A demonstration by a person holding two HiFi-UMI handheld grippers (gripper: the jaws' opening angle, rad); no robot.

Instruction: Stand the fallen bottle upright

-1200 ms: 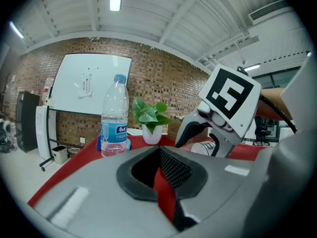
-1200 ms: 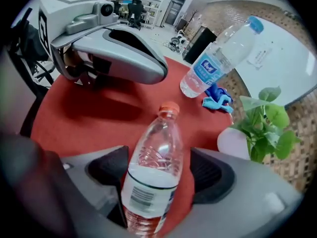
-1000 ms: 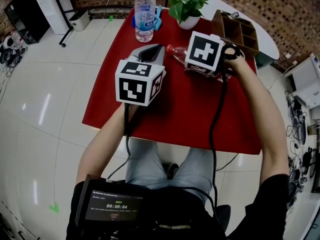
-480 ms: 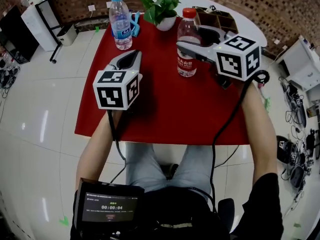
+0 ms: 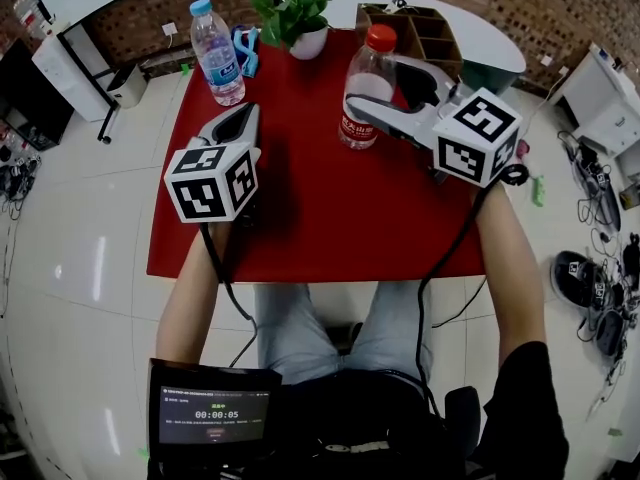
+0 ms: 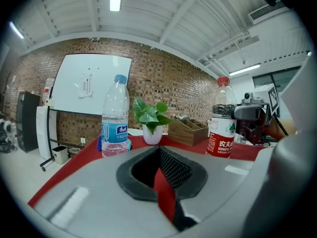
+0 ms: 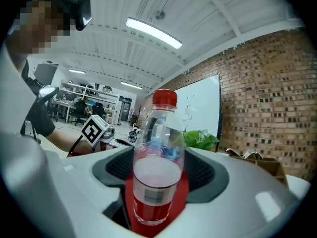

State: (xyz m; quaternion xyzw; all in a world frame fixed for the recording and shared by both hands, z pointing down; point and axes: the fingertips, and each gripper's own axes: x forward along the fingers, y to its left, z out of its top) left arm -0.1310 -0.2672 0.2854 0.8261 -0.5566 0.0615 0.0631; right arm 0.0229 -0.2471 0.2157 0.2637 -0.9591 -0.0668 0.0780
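Right, the right gripper (image 7: 159, 175) is clamping the red-cap bottle (image 5: 362, 88): jaws are standing wide, one pad on each side of the body, at and just above the label band. The bottle is standing upright, cap up, in the upper middle of the head view, on the far part of the red table (image 5: 320, 218). I can't tell whether its base is touching the cloth. It is holding a little clear liquid, and the red label is wrapping the lower half.

The left gripper (image 6: 160, 165) is carrying nothing. Its jaws are drawn together at the tips, with only a thin slit of red cloth showing through. It is hovering over the left side of the table, pointing toward the far edge, well apart from the red-cap bottle.

Further out, a blue-cap bottle (image 5: 214, 53) is standing upright at the upper left of the table. A potted plant (image 5: 293, 8) is sitting at the top centre, between the two bottles. A wooden organizer (image 5: 420, 33) is sitting at the upper right, just behind the right gripper's jaws. At the bottom of the head view, a small screen (image 5: 215, 413) is showing a timer.
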